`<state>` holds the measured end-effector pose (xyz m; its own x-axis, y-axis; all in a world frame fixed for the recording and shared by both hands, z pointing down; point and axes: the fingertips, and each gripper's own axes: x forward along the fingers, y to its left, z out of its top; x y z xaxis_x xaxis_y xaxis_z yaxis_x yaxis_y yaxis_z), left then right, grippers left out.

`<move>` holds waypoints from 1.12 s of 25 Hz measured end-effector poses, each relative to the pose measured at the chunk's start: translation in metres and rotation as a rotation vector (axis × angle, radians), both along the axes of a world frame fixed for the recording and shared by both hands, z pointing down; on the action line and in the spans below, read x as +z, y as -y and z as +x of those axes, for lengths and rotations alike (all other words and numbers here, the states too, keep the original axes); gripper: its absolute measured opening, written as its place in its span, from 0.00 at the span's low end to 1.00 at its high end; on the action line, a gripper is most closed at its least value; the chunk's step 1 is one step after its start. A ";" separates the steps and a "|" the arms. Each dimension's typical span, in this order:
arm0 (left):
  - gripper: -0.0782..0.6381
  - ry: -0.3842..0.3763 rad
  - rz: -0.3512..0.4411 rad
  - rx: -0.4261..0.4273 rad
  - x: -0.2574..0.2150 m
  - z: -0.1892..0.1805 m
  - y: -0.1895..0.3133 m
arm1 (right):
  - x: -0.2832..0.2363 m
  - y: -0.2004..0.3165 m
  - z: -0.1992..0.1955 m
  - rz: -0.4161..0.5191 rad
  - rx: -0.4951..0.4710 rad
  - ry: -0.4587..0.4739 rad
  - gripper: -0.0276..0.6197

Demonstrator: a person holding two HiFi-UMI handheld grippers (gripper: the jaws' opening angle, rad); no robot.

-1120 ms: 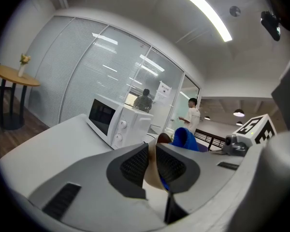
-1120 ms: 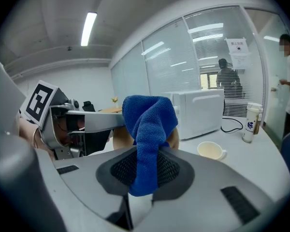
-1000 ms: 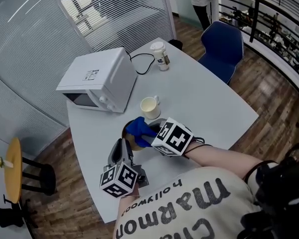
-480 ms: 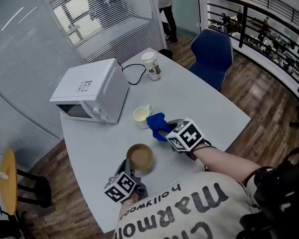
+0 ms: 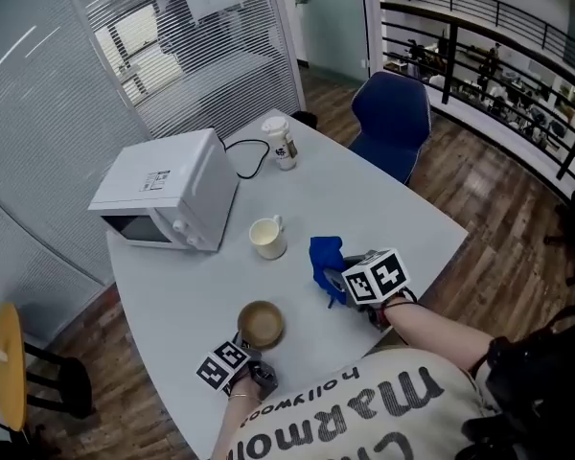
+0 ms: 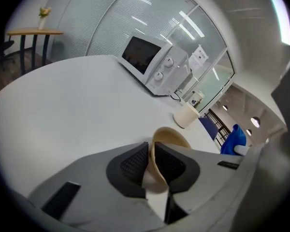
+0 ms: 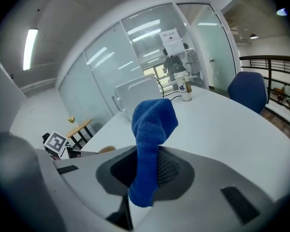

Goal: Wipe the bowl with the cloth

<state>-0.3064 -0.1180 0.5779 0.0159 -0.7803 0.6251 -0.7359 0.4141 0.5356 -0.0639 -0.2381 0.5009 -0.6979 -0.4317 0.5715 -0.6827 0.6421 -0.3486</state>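
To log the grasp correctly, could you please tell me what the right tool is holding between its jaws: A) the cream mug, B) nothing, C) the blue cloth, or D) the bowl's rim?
C, since the right gripper view shows the blue cloth pinched between the pads of the right tool.

A white table (image 5: 369, 195) stands on a dark wooden floor (image 5: 503, 214). A blue chair (image 5: 391, 115) is at its far edge. Behind are glass walls (image 5: 38, 94) with blinds (image 5: 220, 60), and a black railing (image 5: 489, 22) runs on the right.
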 end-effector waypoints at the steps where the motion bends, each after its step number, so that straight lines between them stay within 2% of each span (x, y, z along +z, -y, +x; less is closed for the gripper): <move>1: 0.16 0.003 -0.007 0.003 0.002 0.000 -0.001 | 0.001 -0.003 0.003 -0.003 0.007 0.004 0.14; 3: 0.20 -0.004 0.008 0.007 0.001 0.001 0.000 | 0.003 -0.011 0.010 -0.014 0.024 0.005 0.14; 6: 0.38 -0.002 0.078 0.023 -0.012 0.004 0.002 | 0.005 -0.019 0.020 -0.026 0.056 0.031 0.14; 9: 0.41 0.077 0.136 -0.001 -0.035 -0.004 -0.002 | -0.002 -0.021 0.019 -0.022 0.073 0.118 0.14; 11: 0.41 0.157 0.171 -0.027 -0.058 -0.010 -0.009 | -0.007 -0.020 0.015 -0.010 0.056 0.123 0.14; 12: 0.40 0.203 0.186 -0.027 -0.071 -0.010 -0.013 | -0.010 -0.020 0.012 0.002 0.041 0.117 0.14; 15: 0.12 0.320 0.256 0.038 -0.112 0.009 -0.019 | -0.026 -0.018 0.000 0.044 -0.015 0.134 0.14; 16: 0.10 0.339 0.288 0.060 -0.123 0.019 -0.020 | -0.033 -0.018 -0.003 0.054 -0.039 0.153 0.14; 18: 0.10 0.343 0.326 0.066 -0.138 0.039 -0.023 | -0.047 -0.017 -0.007 0.071 -0.085 0.192 0.14; 20: 0.10 0.325 0.321 0.028 -0.142 0.055 -0.027 | -0.057 -0.017 -0.004 0.090 -0.129 0.201 0.14; 23: 0.10 0.305 0.294 -0.038 -0.138 0.080 -0.038 | -0.061 -0.019 0.013 0.107 -0.198 0.167 0.14; 28: 0.10 0.317 0.270 -0.130 -0.132 0.118 -0.054 | -0.057 -0.021 0.049 0.111 -0.276 0.137 0.14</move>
